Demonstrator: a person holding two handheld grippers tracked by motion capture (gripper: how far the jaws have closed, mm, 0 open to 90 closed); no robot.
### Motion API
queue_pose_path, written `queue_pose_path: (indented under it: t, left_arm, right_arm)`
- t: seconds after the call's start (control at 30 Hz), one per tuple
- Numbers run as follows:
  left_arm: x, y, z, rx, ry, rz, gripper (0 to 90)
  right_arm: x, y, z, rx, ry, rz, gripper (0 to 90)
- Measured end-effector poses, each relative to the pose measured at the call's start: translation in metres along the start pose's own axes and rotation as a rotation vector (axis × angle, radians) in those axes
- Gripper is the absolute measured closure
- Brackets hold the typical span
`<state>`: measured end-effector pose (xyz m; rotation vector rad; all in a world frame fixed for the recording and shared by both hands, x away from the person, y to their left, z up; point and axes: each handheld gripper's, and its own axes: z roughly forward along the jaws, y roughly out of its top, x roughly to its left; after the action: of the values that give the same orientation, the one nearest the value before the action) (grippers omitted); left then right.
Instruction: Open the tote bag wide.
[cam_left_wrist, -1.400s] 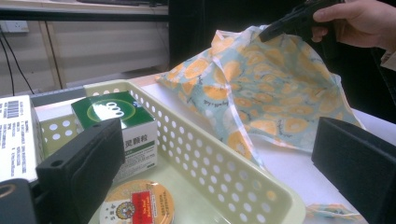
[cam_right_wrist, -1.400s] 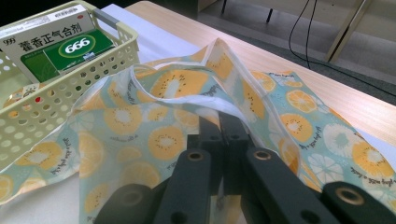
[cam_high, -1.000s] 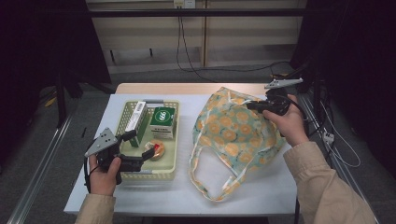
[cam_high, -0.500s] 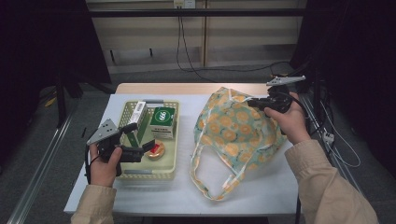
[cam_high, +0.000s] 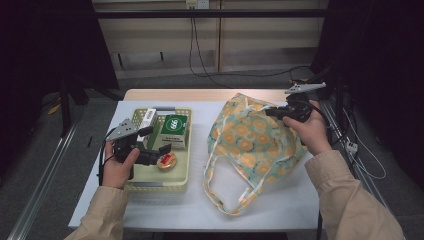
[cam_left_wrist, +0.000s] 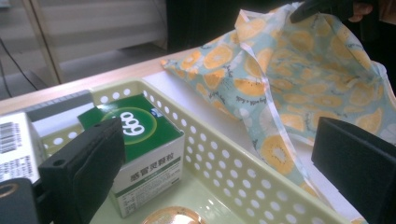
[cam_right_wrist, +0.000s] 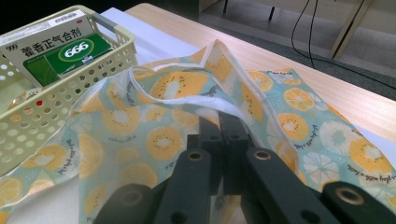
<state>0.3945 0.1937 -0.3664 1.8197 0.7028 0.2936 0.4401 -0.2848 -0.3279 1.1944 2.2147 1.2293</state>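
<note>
The right hand-held gripper (cam_right_wrist: 219, 122) has its jaws pressed together on the rim of the fruit-print cloth bag (cam_high: 250, 145), lifting that edge off the counter (cam_high: 280, 200). The left hand-held gripper (cam_high: 157, 140) hovers over the yellow basket (cam_high: 155, 186) with jaws spread and nothing between them. A green box (cam_left_wrist: 140, 135) lies just ahead of it, a round tin (cam_high: 166, 161) directly beneath.

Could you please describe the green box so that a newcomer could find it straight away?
On the white table, left of the fruit-print bag, stands a pale yellow basket. The green box lies in its far half, beside a white box; its green top bears a white oval.
</note>
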Motion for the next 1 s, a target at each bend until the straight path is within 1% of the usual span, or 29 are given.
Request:
queue_pose_path:
  t: [0.03, 0.07, 0.13, 0.2, 0.3, 0.4, 0.43, 0.53, 0.57, 0.6, 0.73, 0.83, 0.87, 0.93, 1.0]
  left_arm:
    - [0.001, -0.001, 0.001, 0.004, 0.013, 0.001, 3.4]
    - [0.002, -0.001, 0.003, 0.011, 0.017, -0.001, 3.4]
    - [0.005, -0.002, 0.005, 0.019, 0.012, -0.003, 3.7]
    - [0.006, -0.003, 0.007, 0.027, 0.019, -0.002, 3.7]
    - [0.008, -0.004, 0.012, 0.043, 0.014, 0.004, 3.7]
    - [0.010, -0.007, 0.017, 0.074, 0.015, 0.011, 3.7]
    - [0.011, -0.007, 0.019, 0.081, 0.014, 0.009, 3.8]
    - [0.014, -0.010, 0.024, 0.110, -0.009, -0.011, 3.9]
    - [0.015, -0.011, 0.026, 0.125, -0.004, -0.003, 3.9]
    - [0.015, -0.012, 0.027, 0.137, -0.004, -0.004, 3.9]
    - [0.016, -0.016, 0.030, 0.186, -0.015, 0.052, 4.6]
    - [0.017, -0.017, 0.031, 0.203, -0.020, 0.044, 4.6]
    - [0.018, -0.018, 0.032, 0.207, -0.029, 0.036, 4.6]
    - [0.019, -0.020, 0.034, 0.220, -0.017, 0.026, 4.6]
    - [0.020, -0.022, 0.035, 0.233, -0.018, 0.029, 4.9]
  right_arm:
    - [0.000, 0.000, 0.000, -0.001, 0.000, 0.000, 90.0]
    - [0.000, 0.000, 0.000, -0.002, 0.001, 0.002, 90.0]
    - [0.000, -0.001, 0.000, 0.000, 0.000, 0.003, 90.0]
    - [0.000, -0.001, 0.001, 0.006, -0.002, 0.002, 90.0]
    - [0.001, -0.001, 0.002, 0.007, -0.001, 0.000, 90.0]
    - [0.001, -0.001, 0.002, 0.007, -0.001, -0.001, 90.0]
    - [0.001, -0.001, 0.003, 0.008, -0.002, -0.002, 90.0]
    - [0.002, -0.002, 0.005, 0.009, 0.000, -0.002, 90.0]
    - [0.002, -0.002, 0.005, 0.012, -0.001, -0.004, 90.0]
    - [0.002, -0.003, 0.005, 0.012, -0.003, -0.003, 90.0]
    - [-0.001, -0.004, 0.006, 0.004, -0.010, 0.008, 90.0]
    - [-0.004, -0.005, 0.007, 0.004, -0.014, 0.017, 90.0]
    - [-0.005, -0.005, 0.007, 0.004, -0.015, 0.018, 90.0]
    - [-0.006, -0.006, 0.007, 0.006, -0.016, 0.021, 90.0]
    - [-0.005, -0.007, 0.007, 0.007, -0.015, 0.023, 90.0]
